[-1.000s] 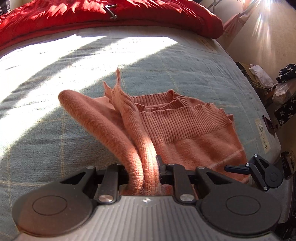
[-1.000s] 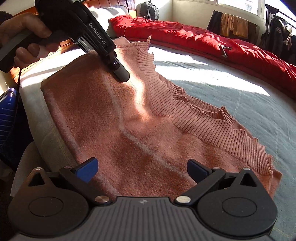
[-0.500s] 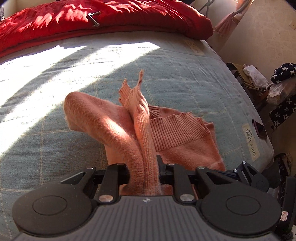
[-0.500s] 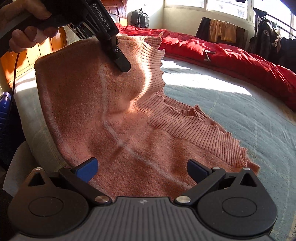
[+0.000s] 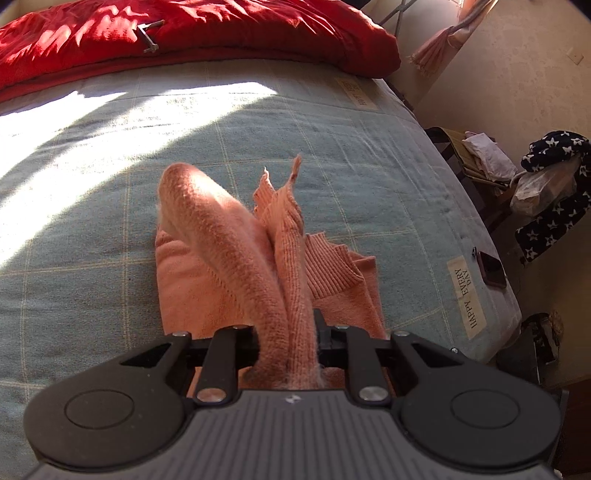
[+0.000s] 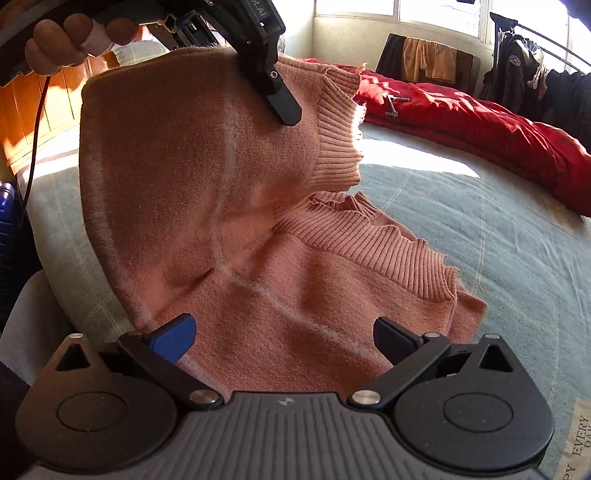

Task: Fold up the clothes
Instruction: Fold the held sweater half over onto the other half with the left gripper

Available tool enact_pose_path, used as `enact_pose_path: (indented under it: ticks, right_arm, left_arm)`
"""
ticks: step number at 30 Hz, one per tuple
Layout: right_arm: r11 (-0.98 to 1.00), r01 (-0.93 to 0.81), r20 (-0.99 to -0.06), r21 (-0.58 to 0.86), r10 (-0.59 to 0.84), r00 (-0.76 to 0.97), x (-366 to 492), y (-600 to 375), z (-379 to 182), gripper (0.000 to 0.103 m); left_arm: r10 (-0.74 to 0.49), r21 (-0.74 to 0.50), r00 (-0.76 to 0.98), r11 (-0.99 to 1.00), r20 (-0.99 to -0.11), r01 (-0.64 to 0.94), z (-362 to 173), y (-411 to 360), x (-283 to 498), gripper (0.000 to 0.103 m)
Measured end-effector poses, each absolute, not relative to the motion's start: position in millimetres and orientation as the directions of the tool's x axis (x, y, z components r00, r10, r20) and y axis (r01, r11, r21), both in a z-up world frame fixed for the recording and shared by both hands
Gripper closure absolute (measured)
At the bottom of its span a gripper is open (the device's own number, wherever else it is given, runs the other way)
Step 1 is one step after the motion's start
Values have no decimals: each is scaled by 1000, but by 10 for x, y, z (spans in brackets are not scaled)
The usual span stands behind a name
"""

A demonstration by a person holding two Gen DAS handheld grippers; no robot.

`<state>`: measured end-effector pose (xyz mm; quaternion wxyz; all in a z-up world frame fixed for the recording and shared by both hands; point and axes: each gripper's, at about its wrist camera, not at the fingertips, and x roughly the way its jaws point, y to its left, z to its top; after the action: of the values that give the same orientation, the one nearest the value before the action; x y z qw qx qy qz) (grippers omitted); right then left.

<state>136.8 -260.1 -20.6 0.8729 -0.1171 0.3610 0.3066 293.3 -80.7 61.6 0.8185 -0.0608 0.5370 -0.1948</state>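
Observation:
A salmon-pink knit sweater point(image 6: 295, 295) with a ribbed hem lies on the grey-green bed point(image 6: 498, 229). My left gripper point(image 5: 286, 332) is shut on a bunched edge of the sweater point(image 5: 236, 251) and holds that side lifted above the bed. In the right wrist view the left gripper point(image 6: 284, 107) holds the raised part at the upper left, and the cloth hangs down in a fold. My right gripper point(image 6: 284, 336) is open, with its blue pads just above the flat near part of the sweater, and holds nothing.
A red duvet point(image 5: 184, 33) lies along the far side of the bed point(image 5: 74, 184). A phone point(image 5: 491, 267) sits at the bed's right edge. Star-patterned clothes point(image 5: 554, 192) and clutter stand beyond that edge. Dark clothes point(image 6: 517, 74) hang by the window.
My left gripper has lifted the gripped sweater edge higher and carried it over the rest of the sweater. My right gripper has stayed open above the near part.

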Motion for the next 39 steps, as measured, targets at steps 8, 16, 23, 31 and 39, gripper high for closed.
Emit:
enact_pose_path:
  ticks: [8,16,23,31,39]
  right_arm:
    - [786,-618,-713,1,434,551,1340,-2781,-218,0]
    - [798,-602,-705,4,429,564,1312,-2919,-198,0]
    - [809,-588,-710,3,416,569,1261,-3017,-220,0]
    - [820,-573,-710,8,407,574,1200,-3089,-236,0]
    - [831,-556,-722,-2,384,576,1174,-3182,-241,0]
  left_arm:
    - [-398,-335,330,913,-856,233,475,-1128,3028,85]
    - [-404,-359,326,914,-855,190,302,-1389,3131,85]
    - [-392,-356,319,920,-863,167,111,-1605,3138,85]
    - [-392,-352,335,919,-857,174,88,-1795,3128,85]
    - [-436,-373,304,895,-847,243,39,-2087,3044,95]
